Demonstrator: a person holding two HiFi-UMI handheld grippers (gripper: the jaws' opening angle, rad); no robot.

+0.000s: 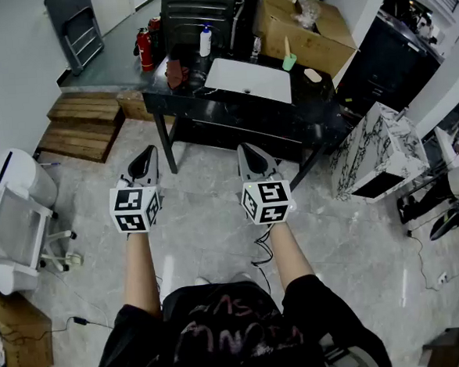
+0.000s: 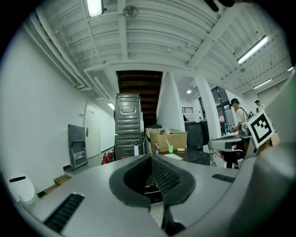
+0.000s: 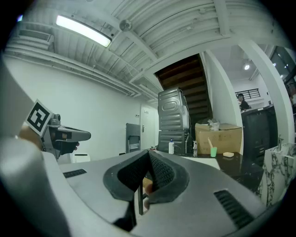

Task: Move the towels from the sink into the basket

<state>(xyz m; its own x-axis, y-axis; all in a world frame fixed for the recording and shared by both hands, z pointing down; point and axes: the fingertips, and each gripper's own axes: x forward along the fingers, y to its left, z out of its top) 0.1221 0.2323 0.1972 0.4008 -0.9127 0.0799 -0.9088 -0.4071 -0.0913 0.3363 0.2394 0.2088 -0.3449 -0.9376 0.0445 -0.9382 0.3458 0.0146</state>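
Note:
The white sink is set in a black counter some way ahead of me; it also shows in the left gripper view. I make out no towel in it from here. A white box with black marbling stands on the floor to the right of the counter, and its edge shows in the right gripper view. My left gripper and right gripper are held side by side over the floor, short of the counter. Both are shut with nothing in them.
A white swivel chair stands at the left, wooden pallets behind it. On the counter are a white bottle and a green cup. A cardboard box sits behind. A person stands far right.

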